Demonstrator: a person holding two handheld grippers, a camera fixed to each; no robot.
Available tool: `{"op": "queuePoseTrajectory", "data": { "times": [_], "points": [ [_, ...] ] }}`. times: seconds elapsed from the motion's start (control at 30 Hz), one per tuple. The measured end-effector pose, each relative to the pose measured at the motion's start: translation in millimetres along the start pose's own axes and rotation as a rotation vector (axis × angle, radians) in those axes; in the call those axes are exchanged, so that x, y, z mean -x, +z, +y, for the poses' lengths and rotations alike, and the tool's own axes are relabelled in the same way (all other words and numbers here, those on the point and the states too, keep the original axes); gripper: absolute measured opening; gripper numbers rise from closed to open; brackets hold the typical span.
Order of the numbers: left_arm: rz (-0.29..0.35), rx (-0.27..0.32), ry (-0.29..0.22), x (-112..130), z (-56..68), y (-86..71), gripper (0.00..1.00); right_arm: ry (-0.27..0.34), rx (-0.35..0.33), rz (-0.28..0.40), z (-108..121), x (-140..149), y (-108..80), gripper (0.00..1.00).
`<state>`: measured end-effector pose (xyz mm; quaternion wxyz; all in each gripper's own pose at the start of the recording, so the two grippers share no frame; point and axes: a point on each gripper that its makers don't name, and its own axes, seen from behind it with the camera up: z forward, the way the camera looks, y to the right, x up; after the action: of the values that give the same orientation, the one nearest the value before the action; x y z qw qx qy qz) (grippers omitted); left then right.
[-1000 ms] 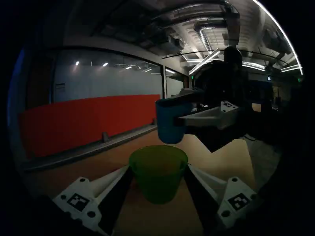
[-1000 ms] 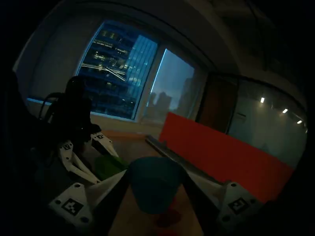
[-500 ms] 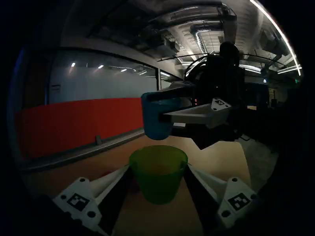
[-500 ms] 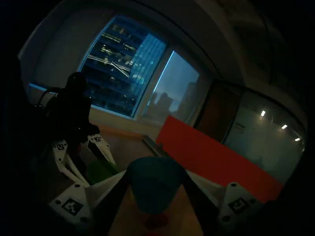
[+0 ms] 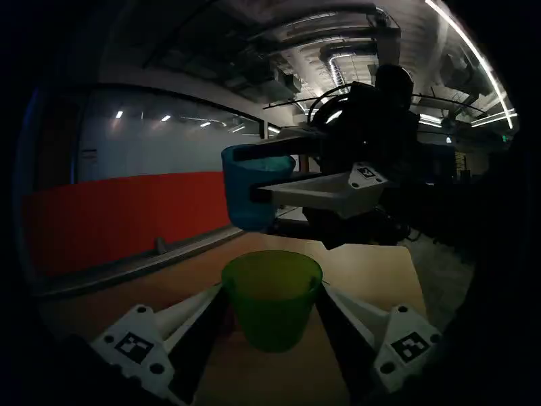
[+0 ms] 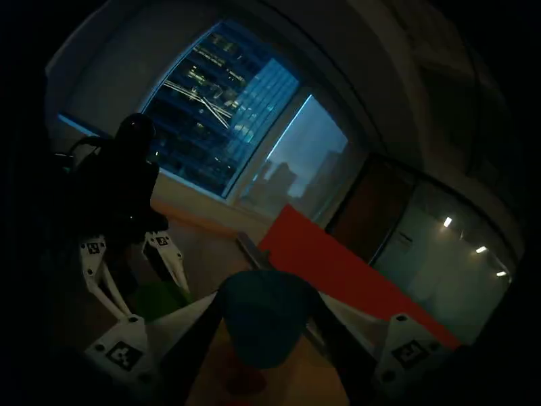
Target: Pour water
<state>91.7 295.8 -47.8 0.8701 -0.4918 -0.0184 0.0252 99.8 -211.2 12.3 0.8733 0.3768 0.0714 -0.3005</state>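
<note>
The left gripper [image 5: 272,289] clamps a green cup [image 5: 272,314] by its sides, low near the table [image 5: 379,264]. Higher, just beyond it, the right gripper [image 6: 266,298] squeezes a blue cup [image 6: 265,335], roughly upright. Both cups look like light, thin plastic, probably slippery and crushable, so mid-wall with gentle pressure seems the best hold.

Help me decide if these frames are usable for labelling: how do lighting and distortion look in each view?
Left gripper view: dim, but the green cup and blue cup keep clear colour; ceiling strip lights glare and bow from fisheye. Right gripper view: even darker, the window is brightest, the blue cup looks dull teal, and the green cup is barely visible.
</note>
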Motion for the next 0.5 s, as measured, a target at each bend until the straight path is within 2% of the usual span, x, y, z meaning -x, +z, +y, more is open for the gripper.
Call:
{"op": "queuePoseTrajectory", "data": {
  "times": [0.5],
  "points": [
    [-0.001,0.012,-0.009,0,3.8,9.6,0.85,-0.154,0.033,0.005,10,-12,2.1,0.95]
  ]
}}
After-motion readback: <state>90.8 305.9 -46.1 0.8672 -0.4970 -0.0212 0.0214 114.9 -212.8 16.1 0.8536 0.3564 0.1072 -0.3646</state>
